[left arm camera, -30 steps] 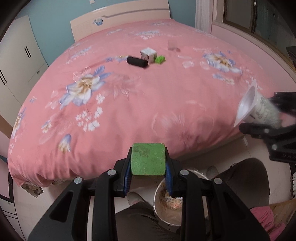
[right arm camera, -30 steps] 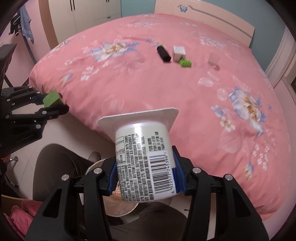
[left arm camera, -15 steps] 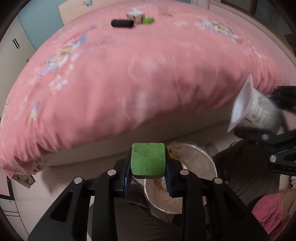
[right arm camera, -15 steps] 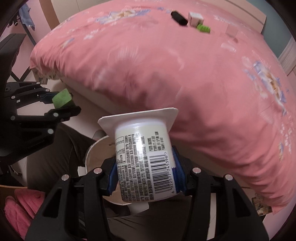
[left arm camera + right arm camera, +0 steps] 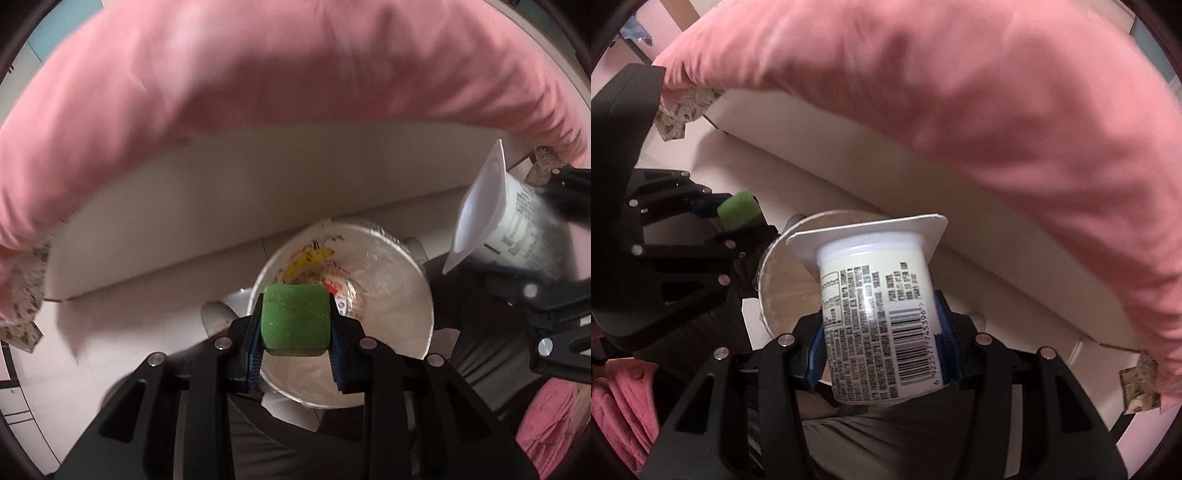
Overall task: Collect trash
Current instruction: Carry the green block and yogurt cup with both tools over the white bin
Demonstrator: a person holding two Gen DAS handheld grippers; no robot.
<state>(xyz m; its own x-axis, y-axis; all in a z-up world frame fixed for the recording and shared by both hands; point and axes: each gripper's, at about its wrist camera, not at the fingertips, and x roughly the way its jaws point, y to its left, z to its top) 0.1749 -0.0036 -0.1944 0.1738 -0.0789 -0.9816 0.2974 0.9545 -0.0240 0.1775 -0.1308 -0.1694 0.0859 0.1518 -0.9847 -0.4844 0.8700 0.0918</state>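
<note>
Green and squarish, a sponge block (image 5: 294, 318) sits clamped between the jaws of the left gripper (image 5: 295, 332), pointing down over a round white bin (image 5: 406, 325) on the floor. The bin already holds some scraps, among them something yellow, though they are too blurred to name. Just to the right, the right gripper (image 5: 882, 350) has its jaws closed on a white yogurt cup (image 5: 877, 314), its square rim tipped toward the bin's mouth. Beyond the bin rises the pale side of the bed (image 5: 229, 192), with a pink quilt (image 5: 258, 66) draped over its edge. Judging by this, both pieces are collected and only need releasing; neither has been dropped yet.
</note>
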